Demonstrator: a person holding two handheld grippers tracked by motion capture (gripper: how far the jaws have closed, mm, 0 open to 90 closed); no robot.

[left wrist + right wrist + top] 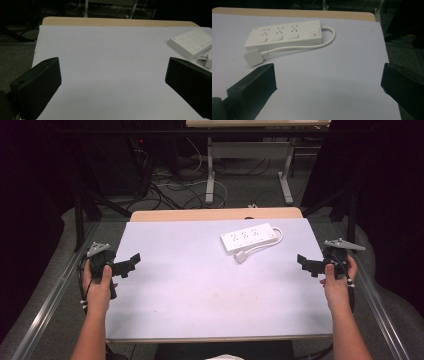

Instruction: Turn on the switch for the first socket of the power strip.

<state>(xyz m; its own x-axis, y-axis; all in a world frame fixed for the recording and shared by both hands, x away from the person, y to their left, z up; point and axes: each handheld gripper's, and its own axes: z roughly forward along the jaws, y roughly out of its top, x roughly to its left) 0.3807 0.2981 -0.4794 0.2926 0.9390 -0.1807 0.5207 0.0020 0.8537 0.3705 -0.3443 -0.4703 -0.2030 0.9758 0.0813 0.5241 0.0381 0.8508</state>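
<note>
White plastic power strip (249, 238), a flat rectangular block with three socket groups, a switch at one end and a short white cord (312, 46) looped back to a square white plug (241, 257), lies toward the far right of the pale lilac tabletop sheet (200, 285). Left to right: the left gripper (134, 260), a black two-jaw claw held in the person's left hand (98, 280) at the sheet's left edge, has its jaws spread wide with nothing between them; the strip lies ahead of it and well off to its right. The plug rests just in front of the strip's near long side, cord touching the strip's edge. The right gripper (303, 261), held in the right hand (336, 279) at the sheet's right edge, likewise stands with jaws fully apart and empty; the strip lies ahead of it and to its left, the plug being the nearest part. Likely hazards from here: a claw closing on the smooth, flat plug may let it twist or slip, and pulling the short stiff cord could drag the light strip across the sheet unless the other claw steadies it.
</note>
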